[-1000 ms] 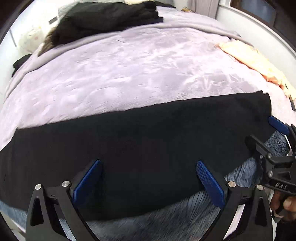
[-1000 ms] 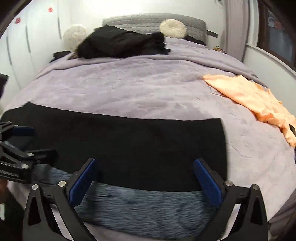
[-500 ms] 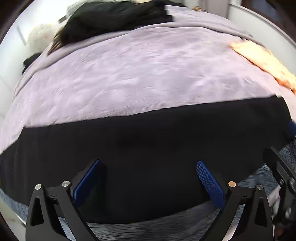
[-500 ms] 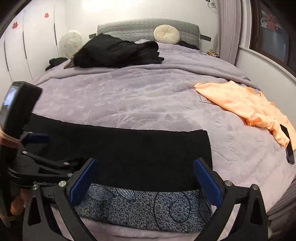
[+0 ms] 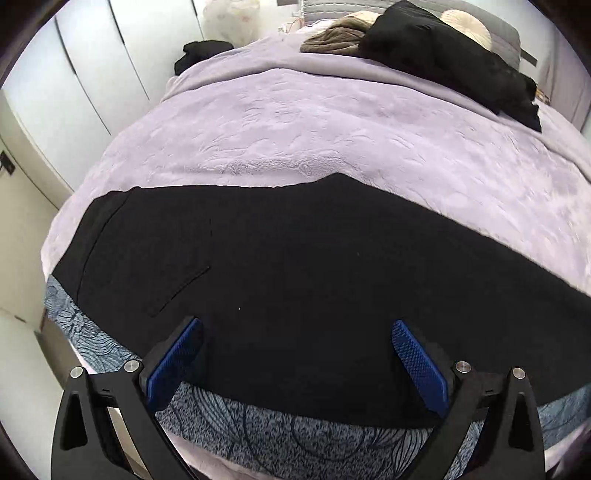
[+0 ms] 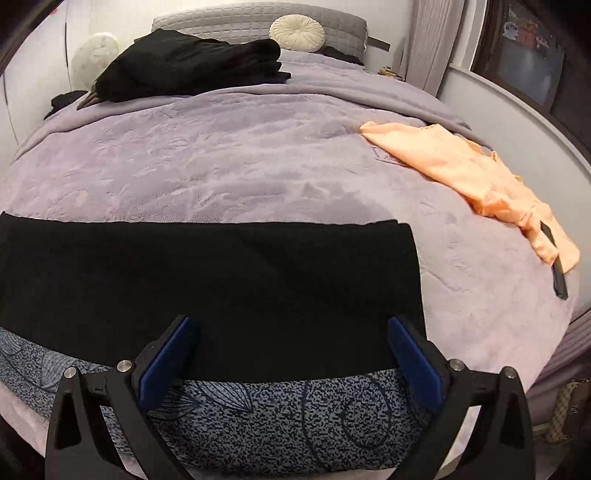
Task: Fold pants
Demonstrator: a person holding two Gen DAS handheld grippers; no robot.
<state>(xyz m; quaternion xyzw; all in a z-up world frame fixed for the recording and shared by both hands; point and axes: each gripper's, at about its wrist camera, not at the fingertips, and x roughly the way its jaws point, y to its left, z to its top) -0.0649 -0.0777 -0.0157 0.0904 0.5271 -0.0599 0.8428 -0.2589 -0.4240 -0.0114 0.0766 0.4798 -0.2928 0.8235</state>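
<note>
The black pants (image 5: 314, 266) lie flat, long axis running left-right across mid-frame; left gripper (image 5: 295, 363) and right gripper (image 6: 291, 360) hover wide-spread, empty, over opposite ends.

Both wrist cameras sit low at the near edge of the bed (image 6: 258, 166), each looking forward between its own spread blue fingers (image 5: 173, 362) toward the headboard (image 6: 258, 18). The left view faces the waist end of the black pants (image 5: 295, 266) and the wardrobe doors (image 5: 74, 74) — the right view faces the hem end (image 6: 221, 288) and the orange garment (image 6: 461, 166). They share the pants' middle, the lilac cover and the dark pile (image 6: 192, 62) by the round cushion (image 6: 297, 31)
</note>
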